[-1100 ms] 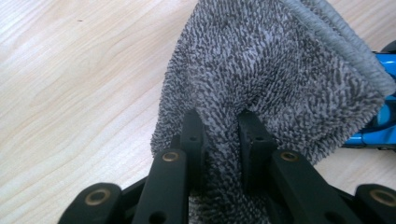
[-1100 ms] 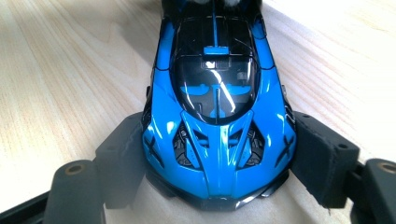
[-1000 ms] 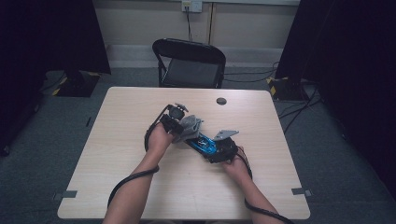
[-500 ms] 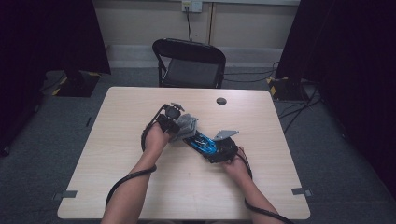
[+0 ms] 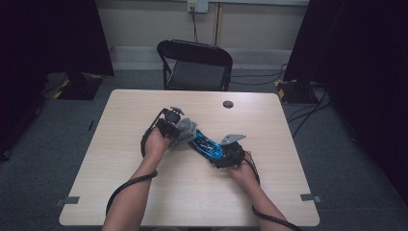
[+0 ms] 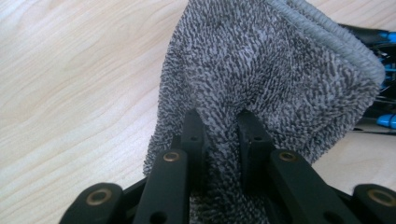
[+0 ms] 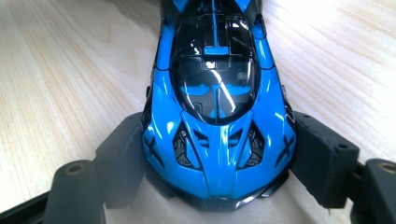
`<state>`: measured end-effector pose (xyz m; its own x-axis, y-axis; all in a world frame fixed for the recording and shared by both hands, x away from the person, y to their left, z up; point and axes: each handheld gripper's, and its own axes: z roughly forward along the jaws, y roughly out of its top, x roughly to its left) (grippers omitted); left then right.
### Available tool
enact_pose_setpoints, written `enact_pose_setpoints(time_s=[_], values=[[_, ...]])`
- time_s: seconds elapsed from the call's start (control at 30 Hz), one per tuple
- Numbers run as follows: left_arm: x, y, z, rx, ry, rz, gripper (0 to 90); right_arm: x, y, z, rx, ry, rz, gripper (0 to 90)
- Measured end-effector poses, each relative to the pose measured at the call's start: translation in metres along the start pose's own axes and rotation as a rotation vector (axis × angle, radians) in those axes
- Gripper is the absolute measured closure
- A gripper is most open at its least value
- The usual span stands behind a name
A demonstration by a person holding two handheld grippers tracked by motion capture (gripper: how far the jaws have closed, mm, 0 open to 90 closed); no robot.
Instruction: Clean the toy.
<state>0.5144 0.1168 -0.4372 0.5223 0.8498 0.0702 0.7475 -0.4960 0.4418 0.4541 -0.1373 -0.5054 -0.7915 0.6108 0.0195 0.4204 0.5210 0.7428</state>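
A blue and black toy car lies on the wooden table near its middle. My right gripper is shut on the toy car, its jaws pressing both flanks of one end. A grey terry cloth is pinched between the jaws of my left gripper. In the high view the left gripper holds the cloth against the car's far end, and the right gripper holds the near end.
A small black round disc sits in the table top near the far edge. A black folding chair stands behind the table. Cables trail from both grippers toward the table's near edge.
The left gripper and cloth have shifted slightly along the car's far end. The right gripper and the car have stayed in place.
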Motion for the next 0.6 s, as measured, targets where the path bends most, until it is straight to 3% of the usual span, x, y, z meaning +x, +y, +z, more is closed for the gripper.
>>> enact_pose_setpoints(time_s=[0.4, 0.6], values=[[0.026, -0.018, -0.006, 0.002, 0.012, -0.060, 76.0, 0.000, 0.000, 0.000, 0.000, 0.000, 0.001, 25.6], [0.038, -0.028, -0.016, -0.032, -0.020, -0.101, 76.0, 0.000, 0.000, 0.000, 0.000, -0.001, 0.000, 25.5]])
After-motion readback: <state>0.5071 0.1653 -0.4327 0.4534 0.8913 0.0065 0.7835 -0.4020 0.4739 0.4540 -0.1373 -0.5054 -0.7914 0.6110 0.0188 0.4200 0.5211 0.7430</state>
